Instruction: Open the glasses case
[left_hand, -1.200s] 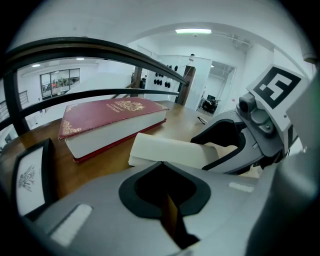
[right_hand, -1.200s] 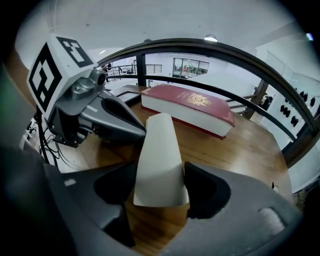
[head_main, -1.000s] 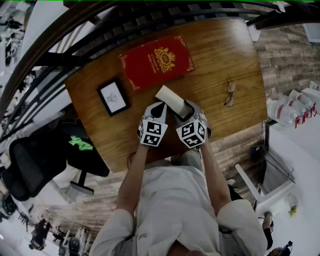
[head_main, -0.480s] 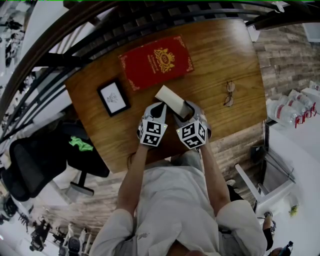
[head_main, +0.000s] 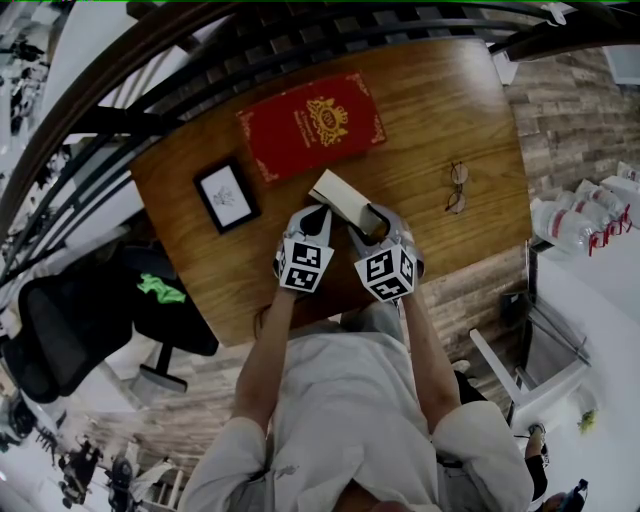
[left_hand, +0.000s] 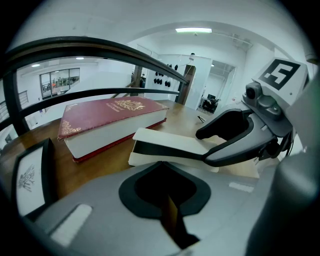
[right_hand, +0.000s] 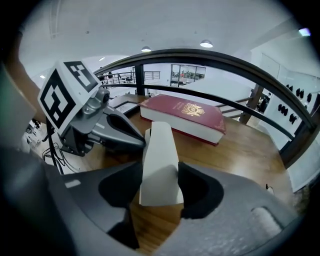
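- Since the earlier frame the right gripper (right_hand: 160, 192) has been closing its jaws. They now stand about the near end of the glasses case (right_hand: 159, 160), and both pads seem to press on its long sides. In the head view the case has also turned a little and shows a darker long edge. The left gripper (left_hand: 167, 196) has kept its place.
- The left gripper's jaws are drawn together, with only a thin slit between them and nothing inside it. The case lies across, just ahead of their tips. I cannot tell whether the tips touch it.
- The case runs away from the right jaws, its far end pointing towards the red book (right_hand: 182, 112). The book lies beyond the tips of both grippers.
- Progress, as I judge it: the grip is made, but the opening itself is not done. The lid does not look lifted in any view.
- What is left: to hold the body steady, probably with the right jaws, and to raise the flap, probably with the left tips.
- Look of the case: a long, flat-sided box of cream colour. A dark band runs along its side between the upper and lower parts. Whether this band is a seam or a first small gap, I cannot say.
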